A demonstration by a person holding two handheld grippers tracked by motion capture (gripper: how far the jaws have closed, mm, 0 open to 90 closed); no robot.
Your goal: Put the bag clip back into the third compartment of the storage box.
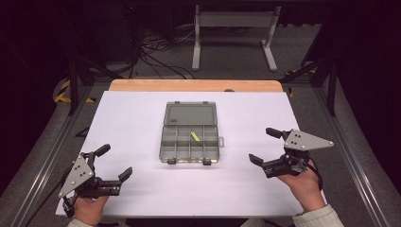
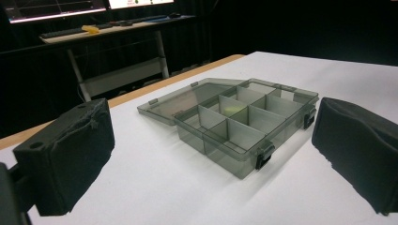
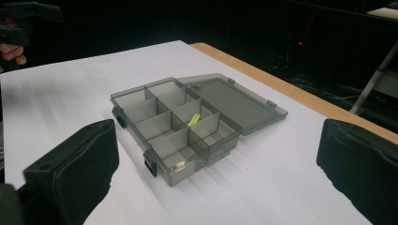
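A clear grey plastic compartment box (image 1: 190,133) lies open mid-table between the spread, empty left gripper (image 1: 115,164) and right gripper (image 1: 263,145); likely light, rigid and slippery, best pinched at its lid edge (image 1: 190,103).

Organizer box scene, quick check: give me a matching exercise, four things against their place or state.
Things:
1. lid
2. yellow-green piece
3. left tongs
4. right tongs

States:
A. open, right of the organizer box
B. lying flat open at the far side
C. inside a compartment
D. open, near the table's left front corner

Pairs: 1-B, 2-C, 3-D, 4-A
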